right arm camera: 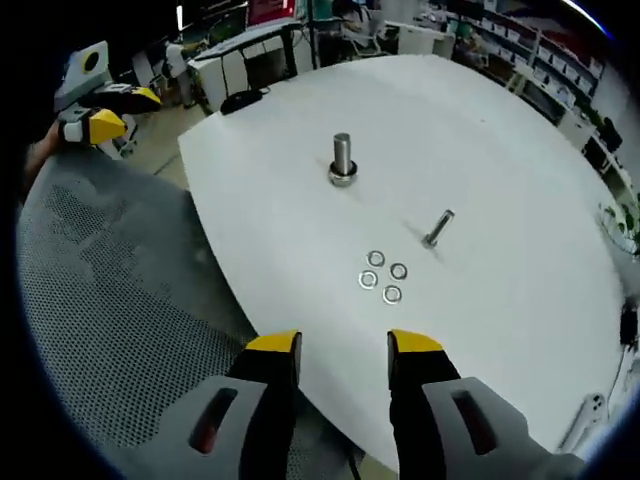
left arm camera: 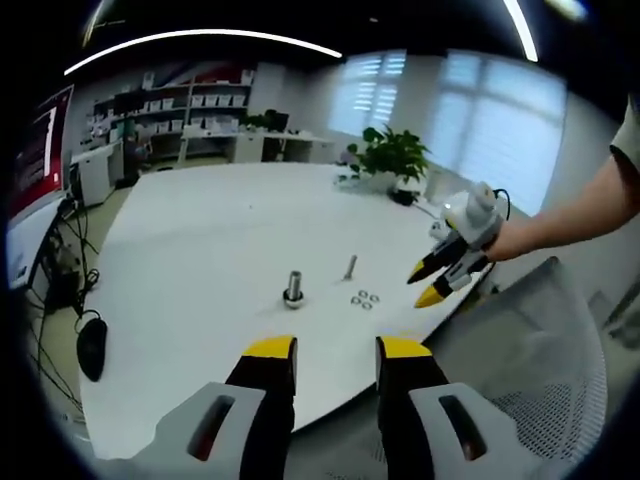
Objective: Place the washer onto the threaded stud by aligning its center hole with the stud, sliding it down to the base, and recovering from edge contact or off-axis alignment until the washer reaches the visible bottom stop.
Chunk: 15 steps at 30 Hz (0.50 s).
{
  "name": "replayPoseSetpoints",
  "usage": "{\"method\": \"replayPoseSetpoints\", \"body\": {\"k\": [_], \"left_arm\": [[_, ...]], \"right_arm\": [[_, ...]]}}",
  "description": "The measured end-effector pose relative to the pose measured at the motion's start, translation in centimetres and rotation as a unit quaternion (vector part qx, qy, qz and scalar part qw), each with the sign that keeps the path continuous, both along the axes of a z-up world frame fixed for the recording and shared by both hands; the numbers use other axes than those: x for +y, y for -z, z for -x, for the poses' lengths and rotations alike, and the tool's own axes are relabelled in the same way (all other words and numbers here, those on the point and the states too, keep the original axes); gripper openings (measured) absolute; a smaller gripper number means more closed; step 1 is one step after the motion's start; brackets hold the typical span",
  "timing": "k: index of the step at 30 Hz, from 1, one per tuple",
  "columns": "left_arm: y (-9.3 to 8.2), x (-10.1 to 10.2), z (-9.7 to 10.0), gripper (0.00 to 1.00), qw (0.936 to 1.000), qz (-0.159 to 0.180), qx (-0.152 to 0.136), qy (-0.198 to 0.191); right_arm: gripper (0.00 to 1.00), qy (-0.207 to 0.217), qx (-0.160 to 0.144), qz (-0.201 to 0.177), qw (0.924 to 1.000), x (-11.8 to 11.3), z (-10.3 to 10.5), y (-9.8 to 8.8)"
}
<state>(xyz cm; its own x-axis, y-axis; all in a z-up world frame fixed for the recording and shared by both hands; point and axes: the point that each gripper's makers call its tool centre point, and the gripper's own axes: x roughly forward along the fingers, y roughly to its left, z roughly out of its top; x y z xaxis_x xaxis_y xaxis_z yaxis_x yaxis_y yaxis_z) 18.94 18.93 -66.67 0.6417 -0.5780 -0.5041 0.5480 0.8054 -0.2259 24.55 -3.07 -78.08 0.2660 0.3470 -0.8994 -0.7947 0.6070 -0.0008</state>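
An upright threaded stud [left arm camera: 293, 288] [right arm camera: 342, 159] stands on the white table [left arm camera: 220, 250] [right arm camera: 500, 180] on a round base. Several loose washers [left arm camera: 363, 298] [right arm camera: 382, 277] lie in a small cluster near it. A loose bolt [left arm camera: 350, 267] [right arm camera: 438, 228] rests beside the washers. My left gripper [left arm camera: 334, 350] is open over the table's near edge, holding nothing. My right gripper [right arm camera: 342, 346] is open at the table edge, short of the washers. In the left gripper view the right gripper [left arm camera: 428, 283] hangs at the right. In the right gripper view the left gripper [right arm camera: 115, 112] sits at the far left.
A grey mesh chair back [left arm camera: 545, 360] [right arm camera: 110, 300] stands against the table's edge below both grippers. A potted plant [left arm camera: 388, 158] sits at the far side of the table. Shelves and desks [left arm camera: 190, 120] line the room's back. A black mouse [left arm camera: 91, 345] lies on a side desk.
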Motion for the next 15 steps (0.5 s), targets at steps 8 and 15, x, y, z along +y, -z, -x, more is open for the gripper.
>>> {"method": "replayPoseSetpoints", "body": {"k": [8,15], "left_arm": [[0.3,0.5,-0.2,0.29,0.9999,-0.003,0.007,-0.015],[0.5,0.8,-0.3,0.28,0.9997,-0.007,0.010,-0.023]], "right_arm": [[0.33,0.042,0.039,0.004,0.9983,-0.6,-2.5,2.3],[0.29,0.023,0.037,0.033,0.9985,-0.7,-4.6,4.0]]}}
